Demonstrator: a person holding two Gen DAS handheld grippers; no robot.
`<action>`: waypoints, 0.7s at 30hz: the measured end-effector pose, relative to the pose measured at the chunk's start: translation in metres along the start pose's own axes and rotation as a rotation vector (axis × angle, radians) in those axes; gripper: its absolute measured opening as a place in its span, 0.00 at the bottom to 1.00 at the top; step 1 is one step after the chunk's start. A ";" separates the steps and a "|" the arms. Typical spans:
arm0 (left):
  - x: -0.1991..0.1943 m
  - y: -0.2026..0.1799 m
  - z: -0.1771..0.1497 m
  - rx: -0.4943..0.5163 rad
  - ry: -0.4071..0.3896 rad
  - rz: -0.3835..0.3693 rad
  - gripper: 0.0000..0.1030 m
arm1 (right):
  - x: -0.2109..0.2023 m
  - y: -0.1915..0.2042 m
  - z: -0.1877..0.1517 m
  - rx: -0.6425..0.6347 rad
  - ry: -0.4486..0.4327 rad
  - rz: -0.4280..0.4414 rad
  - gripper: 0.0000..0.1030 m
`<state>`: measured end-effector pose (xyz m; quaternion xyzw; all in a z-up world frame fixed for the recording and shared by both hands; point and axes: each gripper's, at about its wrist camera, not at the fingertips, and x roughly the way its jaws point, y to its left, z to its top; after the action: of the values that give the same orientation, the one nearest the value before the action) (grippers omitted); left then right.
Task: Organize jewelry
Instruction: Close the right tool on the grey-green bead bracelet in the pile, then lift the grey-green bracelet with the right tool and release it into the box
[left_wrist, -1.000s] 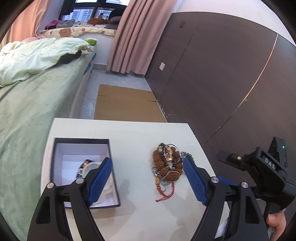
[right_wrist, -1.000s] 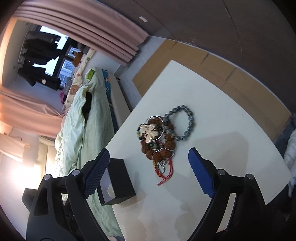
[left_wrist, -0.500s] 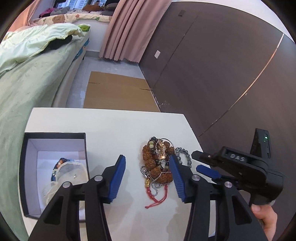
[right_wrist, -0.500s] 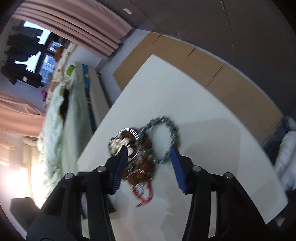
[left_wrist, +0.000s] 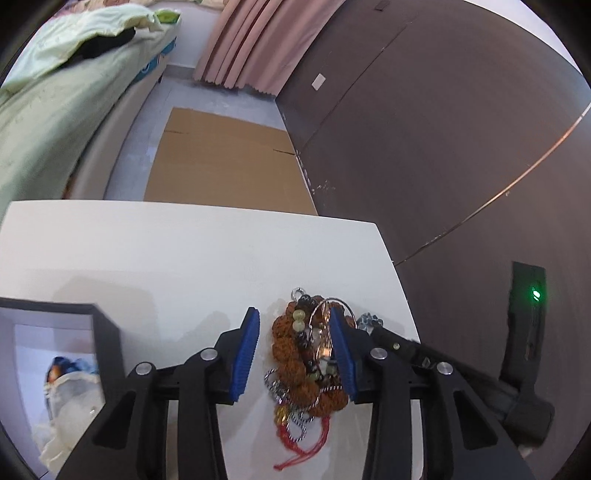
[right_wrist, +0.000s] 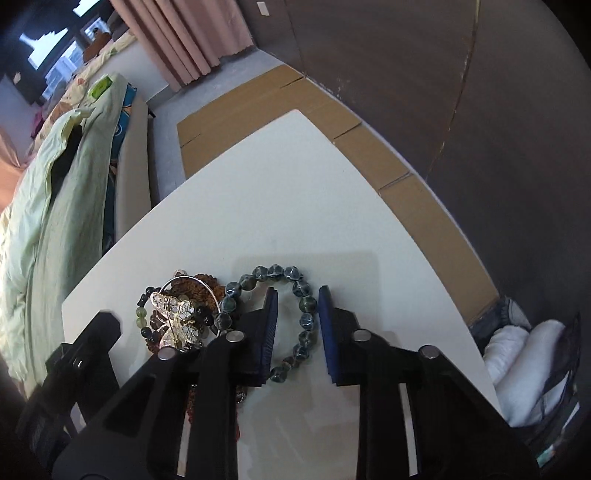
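Observation:
A tangled pile of jewelry (left_wrist: 286, 365) lies on the white table (left_wrist: 184, 251): brown beads, silver chain, red cord. My left gripper (left_wrist: 293, 354) straddles it with its jaws closing. The right pad (left_wrist: 341, 354) overlaps the pile's edge and the left pad stands clear. A blue-grey bead bracelet (right_wrist: 275, 272) lies beside the pile, next to a gold butterfly pendant (right_wrist: 173, 317). My right gripper (right_wrist: 298, 328) has one side of that bracelet between its closing jaws, with a gap showing at the pads. A black box (left_wrist: 107, 332) with jewelry inside sits at the left.
The table's far edge (right_wrist: 332, 140) and right edge (left_wrist: 402, 295) are close to the pile. Beyond them are cardboard (left_wrist: 221, 155) on the floor and a dark wall (left_wrist: 443, 147). A bed (left_wrist: 55, 110) runs along the left. A bag of white items (right_wrist: 524, 354) lies at the right.
Both grippers have come down closer to the jewelry and narrowed their jaws. The left now straddles the pile. The right has swung over the blue-grey bracelet.

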<state>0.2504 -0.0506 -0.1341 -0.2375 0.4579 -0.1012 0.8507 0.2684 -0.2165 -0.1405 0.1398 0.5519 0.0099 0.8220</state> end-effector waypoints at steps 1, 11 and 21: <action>0.005 -0.001 0.002 -0.004 0.004 -0.004 0.34 | 0.002 0.001 -0.001 -0.007 0.006 0.006 0.09; 0.030 -0.003 0.005 0.009 0.040 0.005 0.10 | -0.013 -0.004 0.001 0.030 -0.024 0.097 0.09; 0.008 -0.008 -0.002 0.021 -0.010 -0.022 0.05 | -0.036 -0.005 0.001 0.060 -0.059 0.206 0.09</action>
<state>0.2534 -0.0610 -0.1365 -0.2343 0.4500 -0.1142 0.8541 0.2547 -0.2273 -0.1090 0.2203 0.5105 0.0737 0.8279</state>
